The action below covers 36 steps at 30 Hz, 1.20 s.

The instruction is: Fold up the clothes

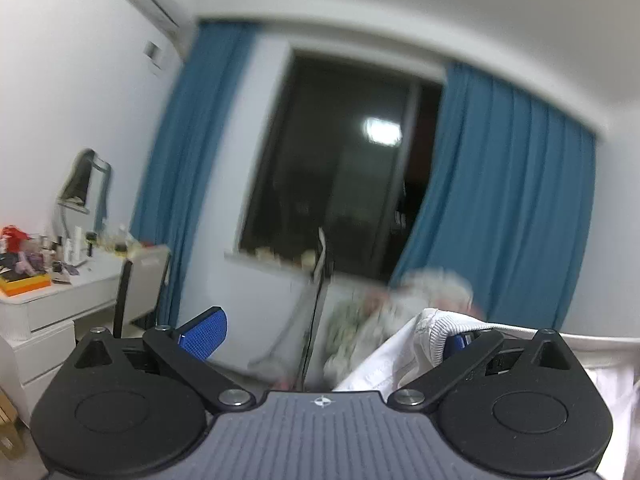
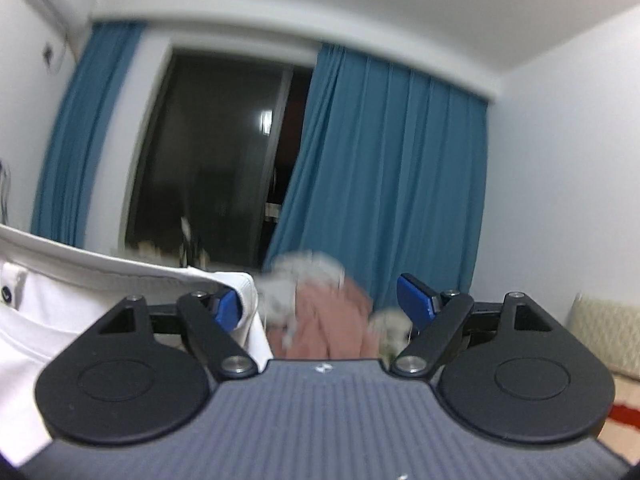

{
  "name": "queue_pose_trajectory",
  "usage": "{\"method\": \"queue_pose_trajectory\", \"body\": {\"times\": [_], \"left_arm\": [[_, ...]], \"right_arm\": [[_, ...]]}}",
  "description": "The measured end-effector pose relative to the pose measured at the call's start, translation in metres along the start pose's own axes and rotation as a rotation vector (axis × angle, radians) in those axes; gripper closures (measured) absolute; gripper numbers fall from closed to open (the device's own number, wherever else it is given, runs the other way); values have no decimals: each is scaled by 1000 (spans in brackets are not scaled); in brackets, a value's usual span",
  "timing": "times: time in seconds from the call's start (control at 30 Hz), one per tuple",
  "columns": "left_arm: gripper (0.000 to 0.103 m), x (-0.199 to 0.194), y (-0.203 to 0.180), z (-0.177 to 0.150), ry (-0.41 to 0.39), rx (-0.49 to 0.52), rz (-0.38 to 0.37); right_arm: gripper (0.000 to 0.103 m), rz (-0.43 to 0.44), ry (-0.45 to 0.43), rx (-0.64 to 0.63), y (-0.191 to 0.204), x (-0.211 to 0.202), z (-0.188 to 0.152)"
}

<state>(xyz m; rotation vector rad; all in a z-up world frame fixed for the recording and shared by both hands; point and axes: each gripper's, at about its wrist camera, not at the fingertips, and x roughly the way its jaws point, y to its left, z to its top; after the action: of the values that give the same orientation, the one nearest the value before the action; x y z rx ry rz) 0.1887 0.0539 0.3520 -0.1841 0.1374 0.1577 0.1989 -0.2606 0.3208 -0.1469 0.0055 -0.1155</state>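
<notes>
Both hand-held grippers, left gripper (image 1: 328, 332) and right gripper (image 2: 322, 306), jaws spread wide, carry a white garment (image 2: 60, 312) draped over their facing fingers, apparently raised and stretched between them before folding.

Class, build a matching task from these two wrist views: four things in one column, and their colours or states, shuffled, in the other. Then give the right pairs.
Column 1
1. curtains
2. garment
3. window
4. left tongs

Column 2
A. white, draped over one finger of each pair of tongs
B. dark, with a bright light reflected in it
C. blue, drawn aside
D. spread wide open

Pairs: 1-C, 2-A, 3-B, 4-D
</notes>
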Motion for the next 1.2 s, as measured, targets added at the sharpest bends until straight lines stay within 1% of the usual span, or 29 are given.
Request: {"method": "queue_pose_trajectory", "body": {"times": [0.1,0.17,0.23,0.33,0.43,0.5,0.53,0.6,0.63,0.7,0.73,0.77,0.83,0.87,0.9,0.97,1.03,1.07,1.13,1.2], "left_arm": [[0,94,-9,-41,85,36,12],[0,158,-11,-70,114,34,15],[0,222,-15,-104,132,36,33],[0,322,-17,-162,187,33,53],[1,429,-10,-232,291,24,68],[2,486,-3,-282,377,33,68],[2,512,2,-305,421,46,73],[4,556,11,-351,511,69,74],[4,573,15,-371,565,77,57],[5,596,19,-403,669,114,24],[4,599,20,-413,693,153,17],[3,600,19,-420,709,199,3],[2,600,12,-417,752,292,-56],[2,601,9,-413,786,318,-90],[3,598,7,-407,799,338,-118],[1,587,5,-390,764,350,-153],[0,575,5,-377,713,336,-183],[0,565,7,-370,693,327,-186],[0,538,14,-357,646,294,-174],[0,499,22,-341,610,243,-175]], "right_arm": [[22,15,92,28,13,77,-51],[22,15,134,49,25,130,-87],[22,13,167,62,40,182,-120],[23,23,241,50,63,264,-180],[22,35,339,27,87,337,-254],[22,56,416,38,98,373,-306],[22,71,458,44,102,389,-331],[22,114,546,45,109,416,-365],[22,144,590,29,113,422,-378],[22,203,676,-3,123,436,-404],[22,228,709,-28,128,442,-414],[22,242,715,-74,133,445,-415],[22,273,719,-164,142,447,-409],[22,290,735,-193,145,447,-403],[22,311,752,-215,147,446,-398],[22,349,756,-200,148,439,-385],[22,355,755,-142,146,427,-369],[22,352,753,-105,144,419,-362],[22,339,725,-47,138,393,-343],[22,327,669,-11,134,357,-325]]}}
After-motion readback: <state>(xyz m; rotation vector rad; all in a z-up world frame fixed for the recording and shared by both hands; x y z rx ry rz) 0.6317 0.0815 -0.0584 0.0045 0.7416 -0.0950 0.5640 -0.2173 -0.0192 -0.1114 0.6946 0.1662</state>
